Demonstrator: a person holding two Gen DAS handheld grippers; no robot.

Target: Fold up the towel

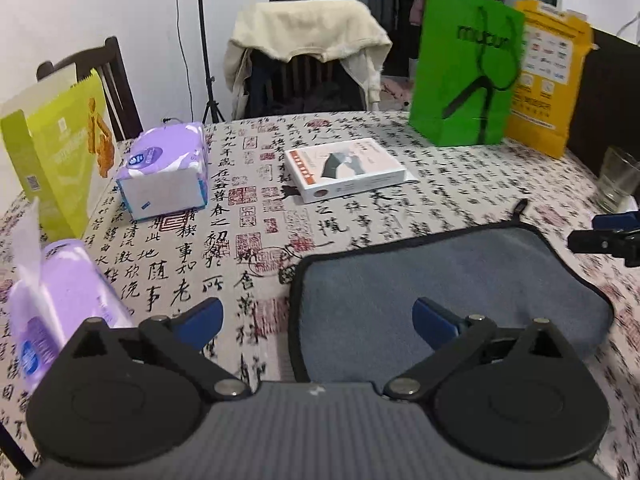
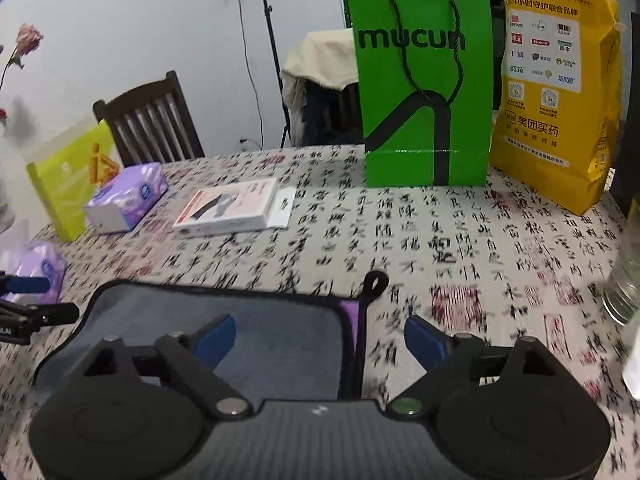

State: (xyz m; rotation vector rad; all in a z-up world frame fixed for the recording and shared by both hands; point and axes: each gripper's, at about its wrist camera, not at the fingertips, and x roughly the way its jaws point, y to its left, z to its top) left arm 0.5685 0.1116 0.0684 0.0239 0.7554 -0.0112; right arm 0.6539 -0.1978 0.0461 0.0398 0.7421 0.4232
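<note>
Across my surface (image 1: 352, 216), covered in a cloth printed with black calligraphy and red seals, a white boxed item (image 1: 348, 170) lies flat near the middle. To its left sits a purple tissue pack (image 1: 166, 170), with a lime-green carton (image 1: 60, 160) standing just beside it and a second purple tissue pack (image 1: 60, 312) closer to me. At the far edge a green paper bag (image 2: 424, 88) marked "mucun" stands upright, a yellow bag (image 2: 556, 92) just beside it on the right. A clear glass (image 1: 616, 180) stands at the right. Behind the surface a dark wooden chair (image 2: 150, 120) faces in, and another chair draped in cream cloth (image 1: 308, 32).
</note>
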